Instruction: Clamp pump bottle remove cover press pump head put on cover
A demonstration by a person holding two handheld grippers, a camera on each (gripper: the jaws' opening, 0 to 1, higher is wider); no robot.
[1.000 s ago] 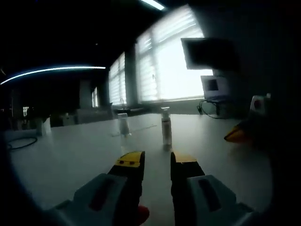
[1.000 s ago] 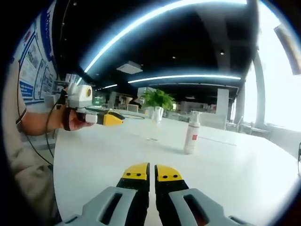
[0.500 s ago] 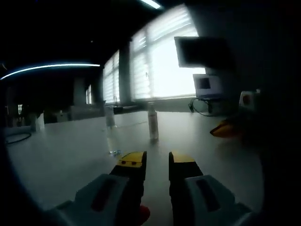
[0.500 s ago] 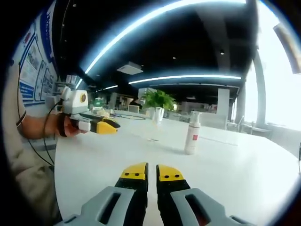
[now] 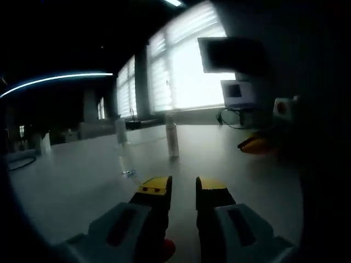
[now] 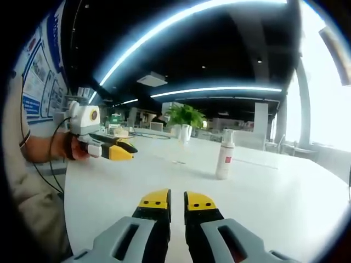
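Note:
A slim white pump bottle (image 6: 222, 159) with a red label stands upright on the white table (image 6: 274, 203), ahead and right of my right gripper (image 6: 177, 200). That gripper's jaws are a narrow gap apart and hold nothing. In the left gripper view the bottle (image 5: 172, 138) is a dark shape against the windows, well ahead of my left gripper (image 5: 184, 184), which is open and empty. A small clear upright piece (image 5: 120, 132) stands left of the bottle; I cannot tell whether it is the cover. A hand holds the left gripper (image 6: 112, 149) above the table at the left.
A potted plant (image 6: 185, 121) stands at the table's far side. A tiny clear object (image 5: 128, 172) lies on the table before my left gripper. The right gripper's yellow tip (image 5: 253, 144) shows at the right. Monitors (image 5: 237, 93) and bright windows stand behind.
The left gripper view has swung, so the bottle sits further left in it. In the right gripper view the left gripper has dropped lower and drawn back. My right jaws have parted slightly.

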